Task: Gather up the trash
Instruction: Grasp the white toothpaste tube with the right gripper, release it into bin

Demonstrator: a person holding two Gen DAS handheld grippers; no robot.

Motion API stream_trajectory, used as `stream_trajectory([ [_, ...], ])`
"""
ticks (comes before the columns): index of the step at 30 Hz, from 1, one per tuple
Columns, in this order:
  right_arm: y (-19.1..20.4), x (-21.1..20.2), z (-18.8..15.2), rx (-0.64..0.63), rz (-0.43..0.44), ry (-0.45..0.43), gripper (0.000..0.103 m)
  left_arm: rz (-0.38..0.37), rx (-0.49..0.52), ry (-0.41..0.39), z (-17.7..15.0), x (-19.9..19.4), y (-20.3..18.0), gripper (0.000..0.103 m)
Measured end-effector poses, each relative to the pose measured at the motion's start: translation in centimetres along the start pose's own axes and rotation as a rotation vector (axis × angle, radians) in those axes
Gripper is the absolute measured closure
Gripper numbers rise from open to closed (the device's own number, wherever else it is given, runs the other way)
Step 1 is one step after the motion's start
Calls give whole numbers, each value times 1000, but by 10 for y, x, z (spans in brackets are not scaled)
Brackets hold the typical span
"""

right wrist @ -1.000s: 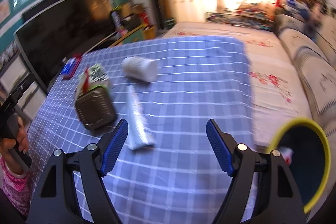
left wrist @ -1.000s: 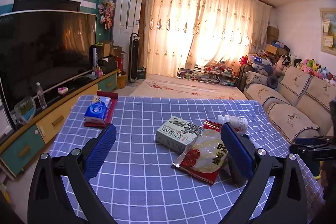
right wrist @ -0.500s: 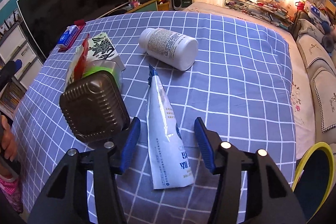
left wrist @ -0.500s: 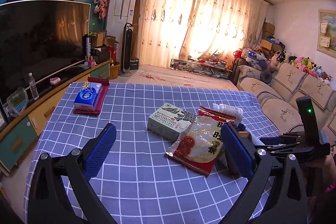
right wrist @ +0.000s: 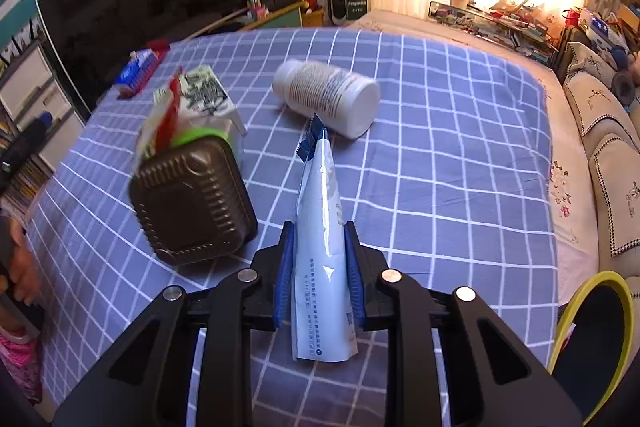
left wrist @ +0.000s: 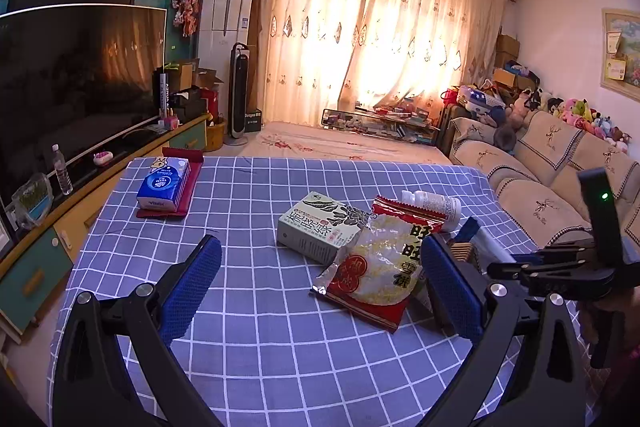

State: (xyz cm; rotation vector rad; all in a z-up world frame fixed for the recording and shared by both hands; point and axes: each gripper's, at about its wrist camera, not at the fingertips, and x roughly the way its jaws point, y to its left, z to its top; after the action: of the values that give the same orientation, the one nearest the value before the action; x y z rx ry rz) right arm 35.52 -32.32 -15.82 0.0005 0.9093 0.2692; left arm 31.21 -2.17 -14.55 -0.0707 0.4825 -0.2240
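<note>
Progress: early, by your own count of what lies on the checked tablecloth [right wrist: 460, 155]. Your right gripper [right wrist: 320, 247] has its blue pads pressed against both sides of the white tube [right wrist: 320, 195], which lies flat on the cloth with its crimped blue-edged end pointing away from you; it does not look lifted yet. Your left gripper [left wrist: 320, 275] hangs with jaws wide apart and nothing between them, above the cloth just in front of the snack bag [left wrist: 380, 267].

Left to collect, as far as you can judge: snack bag, tea carton [left wrist: 320, 231], white bottle [right wrist: 328, 99] lying on its side just beyond the tube's tip, and the dark ribbed tray [right wrist: 192, 203] just beside the tube. The yellow-rimmed bin [right wrist: 592, 339] sits at the table's near right edge; whether anything is in it you cannot tell.

Materials:
- Tube: soft laminate, glossy, flattened, creased; likely to squash under the pads.
- Snack bag: crinkled film, red border, clear window over pale contents.
- Carton: rigid printed card, rectangular, partly under the bag.
- Bottle: smooth hard plastic cylinder; likely to roll.
- Tray: thin moulded plastic, square with rounded corners, upside down.
- Tissue pack [left wrist: 164, 183]: blue soft wrap on a red holder, far left; probably not trash.
</note>
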Motion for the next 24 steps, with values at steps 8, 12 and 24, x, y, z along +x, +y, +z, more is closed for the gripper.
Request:
stream_trajectory([
  [8,-35,-49,-11,106,-45,-96,80,-1,8,16,-2,6,-1,5],
  [12,-76,-70,-26,210,-124,-129,79,-4,14,16,-2,6,-3,5],
  [24,-201,-89,-89,493,-411,-75,78,-1,22,30,-5,10,-5,5],
])
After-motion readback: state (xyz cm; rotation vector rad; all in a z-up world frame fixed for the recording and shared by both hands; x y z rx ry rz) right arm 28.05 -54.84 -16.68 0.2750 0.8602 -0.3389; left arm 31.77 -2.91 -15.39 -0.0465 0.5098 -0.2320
